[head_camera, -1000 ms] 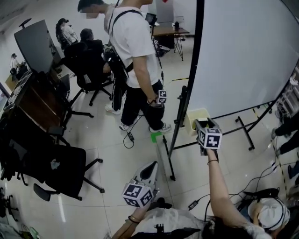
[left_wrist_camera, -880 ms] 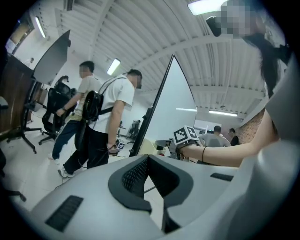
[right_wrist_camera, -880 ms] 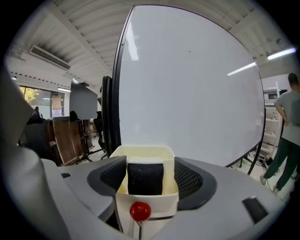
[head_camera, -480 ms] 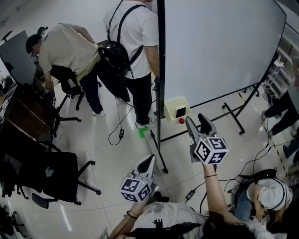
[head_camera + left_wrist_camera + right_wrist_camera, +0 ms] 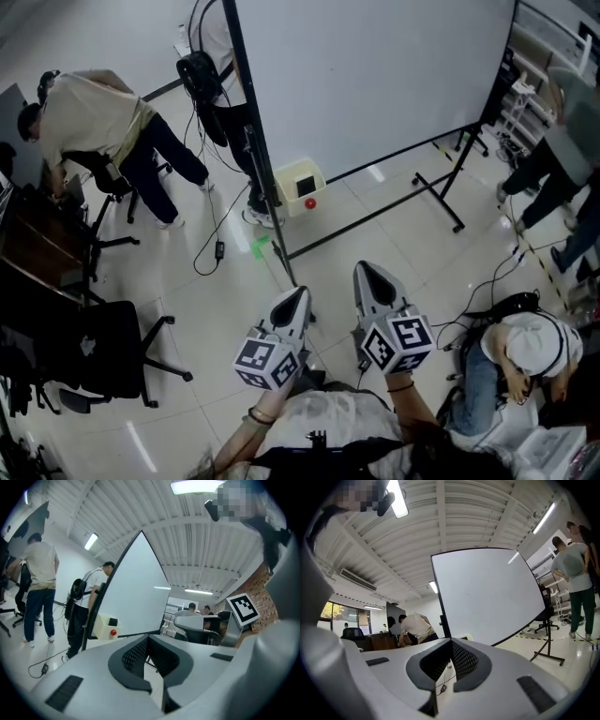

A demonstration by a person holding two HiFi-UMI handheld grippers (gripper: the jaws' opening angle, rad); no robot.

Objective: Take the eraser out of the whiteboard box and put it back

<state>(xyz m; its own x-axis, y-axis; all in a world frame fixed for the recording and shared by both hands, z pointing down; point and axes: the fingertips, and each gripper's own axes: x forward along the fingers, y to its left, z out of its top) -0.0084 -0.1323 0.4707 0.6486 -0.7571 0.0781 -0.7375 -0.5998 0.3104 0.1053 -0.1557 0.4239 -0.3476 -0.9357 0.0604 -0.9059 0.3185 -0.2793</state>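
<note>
Jaws on both tools are pressed together with nothing between them: the left gripper (image 5: 298,295) and the right gripper (image 5: 370,272) sit side by side, close in front of the person's chest. Farther off, across the pale floor (image 5: 403,244) and well apart from both, the cream whiteboard box (image 5: 298,186) hangs on the stand's post (image 5: 251,141) with a red knob (image 5: 310,202) on its front. The dark eraser (image 5: 112,621) sits inside it. The whiteboard (image 5: 375,75) rises behind. A second ago the right gripper was up at the box. Half a second ago its jaws stood apart, and now it is drawn back and closed.
</note>
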